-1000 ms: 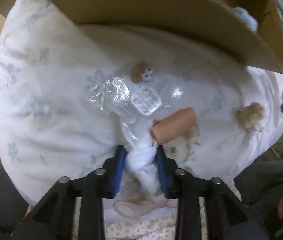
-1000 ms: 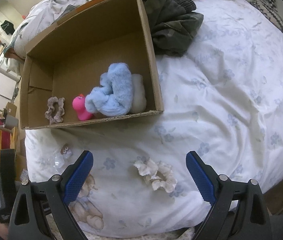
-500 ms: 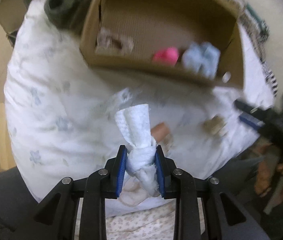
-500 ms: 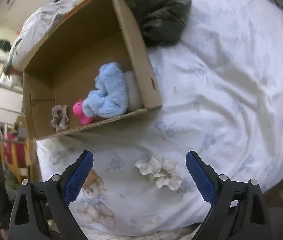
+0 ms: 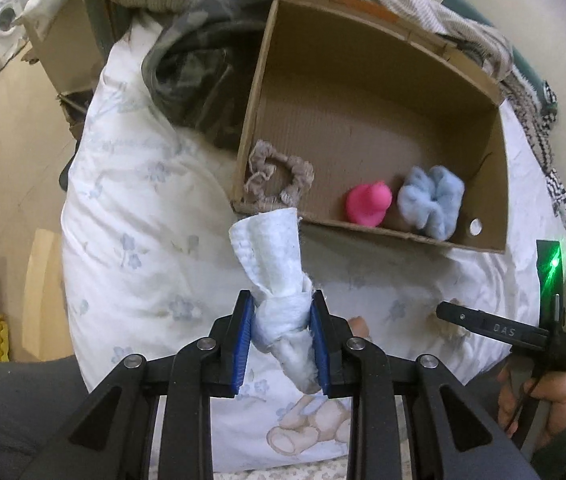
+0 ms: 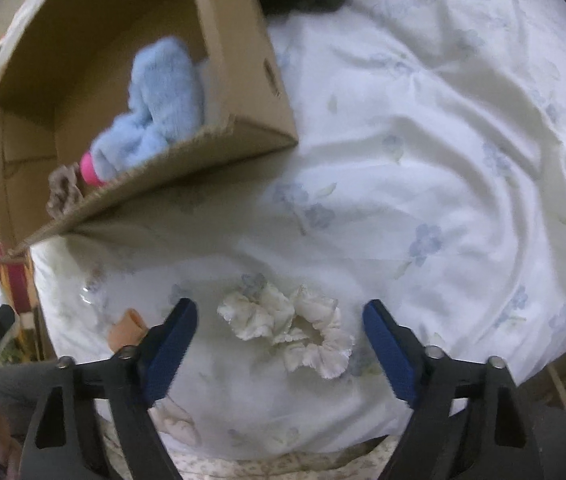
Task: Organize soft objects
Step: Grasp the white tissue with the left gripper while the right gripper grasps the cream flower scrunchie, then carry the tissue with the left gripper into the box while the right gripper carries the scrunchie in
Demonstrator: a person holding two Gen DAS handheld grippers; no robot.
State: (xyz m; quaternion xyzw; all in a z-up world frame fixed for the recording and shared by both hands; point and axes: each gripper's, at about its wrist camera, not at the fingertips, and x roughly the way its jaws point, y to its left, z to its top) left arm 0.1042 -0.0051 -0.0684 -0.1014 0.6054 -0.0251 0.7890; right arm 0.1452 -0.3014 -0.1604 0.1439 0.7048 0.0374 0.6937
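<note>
My left gripper [image 5: 281,344] is shut on a knotted white cloth [image 5: 279,276], held up above the bed in front of the cardboard box [image 5: 495,184]. Inside the box lie a beige scrunchie [image 5: 279,176], a pink soft toy [image 5: 369,202] and a fluffy blue scrunchie [image 5: 431,200]. My right gripper [image 6: 281,344] is low over a cream scrunchie [image 6: 291,326] on the white bedding; its jaws are closing, with the scrunchie between them and the pads clear of it. A peach-coloured tube-shaped item [image 6: 127,326] lies just left of the right gripper.
A dark green garment [image 5: 199,80] is heaped beside the box at the back. The white flowered duvet [image 6: 443,160] stretches out to the right. A person's hand [image 5: 539,400] holds the right gripper's handle. Crumpled clear plastic [image 6: 91,294] lies near the bed's left edge.
My left gripper has lifted the white cloth off the bed, bringing the box interior into view. My right gripper has dropped closer to the cream scrunchie and its jaws have narrowed.
</note>
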